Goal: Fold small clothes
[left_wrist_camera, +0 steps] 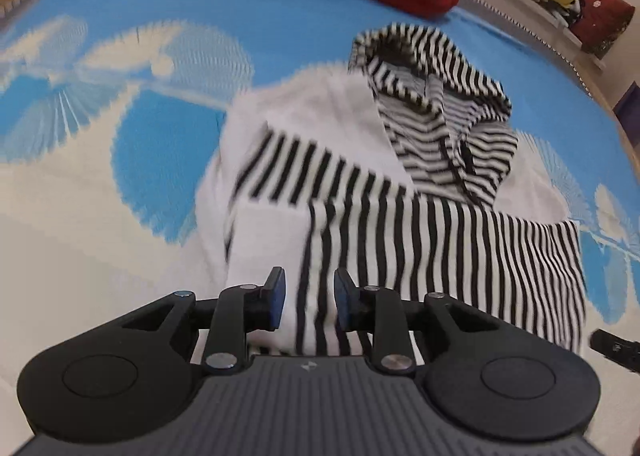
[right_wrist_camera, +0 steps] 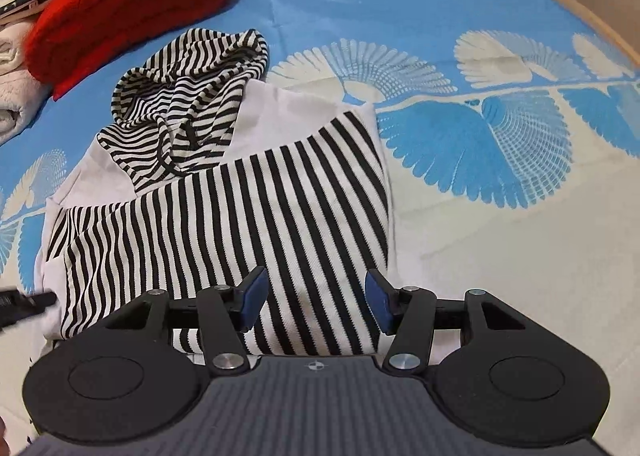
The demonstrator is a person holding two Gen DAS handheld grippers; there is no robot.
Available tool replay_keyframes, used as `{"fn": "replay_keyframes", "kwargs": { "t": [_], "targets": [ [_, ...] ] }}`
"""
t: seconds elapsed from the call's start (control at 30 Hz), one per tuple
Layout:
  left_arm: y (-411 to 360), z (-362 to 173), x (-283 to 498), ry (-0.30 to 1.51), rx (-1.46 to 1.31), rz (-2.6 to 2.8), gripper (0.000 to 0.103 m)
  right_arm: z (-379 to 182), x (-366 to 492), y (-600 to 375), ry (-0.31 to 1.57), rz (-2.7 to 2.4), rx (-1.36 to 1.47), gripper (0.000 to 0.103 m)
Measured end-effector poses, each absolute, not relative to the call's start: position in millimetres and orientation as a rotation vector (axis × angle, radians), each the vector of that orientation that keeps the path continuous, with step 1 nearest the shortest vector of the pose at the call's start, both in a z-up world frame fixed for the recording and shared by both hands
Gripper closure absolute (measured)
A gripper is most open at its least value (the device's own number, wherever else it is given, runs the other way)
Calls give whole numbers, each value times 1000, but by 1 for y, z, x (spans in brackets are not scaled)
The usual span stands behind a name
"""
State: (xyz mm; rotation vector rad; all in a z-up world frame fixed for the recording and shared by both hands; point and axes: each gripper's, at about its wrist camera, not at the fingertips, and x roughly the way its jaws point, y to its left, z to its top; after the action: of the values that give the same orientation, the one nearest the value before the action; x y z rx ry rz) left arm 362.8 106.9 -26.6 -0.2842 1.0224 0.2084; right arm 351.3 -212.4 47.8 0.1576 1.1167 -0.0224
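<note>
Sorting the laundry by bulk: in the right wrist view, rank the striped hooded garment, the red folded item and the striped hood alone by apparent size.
1. Striped hooded garment, largest.
2. Red folded item; it lies farther back and is cut off by the frame, so its true bulk is unsure.
3. Striped hood, smallest.

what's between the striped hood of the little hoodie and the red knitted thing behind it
Only a bare strip of blue patterned bedspread separates the black-and-white striped hood from the red knitted garment; the right wrist view shows it best.
</note>
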Motion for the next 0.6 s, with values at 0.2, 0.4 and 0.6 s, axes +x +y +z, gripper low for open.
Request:
{"fn": "replay_keyframes", "kwargs": {
  "t": [0.2, 0.4, 0.6],
  "targets": [
    [99, -15, 363, 966, -246, 222, 69, 57, 348, -220, 1101, -22, 131, 47],
    [89, 2, 360, 896, -213, 211, 64, 61, 343, -229, 1095, -25, 108, 47],
    [76, 19, 357, 785, -97, 195, 64, 67, 341, -240, 1088, -24, 116, 47]
  ]
}}
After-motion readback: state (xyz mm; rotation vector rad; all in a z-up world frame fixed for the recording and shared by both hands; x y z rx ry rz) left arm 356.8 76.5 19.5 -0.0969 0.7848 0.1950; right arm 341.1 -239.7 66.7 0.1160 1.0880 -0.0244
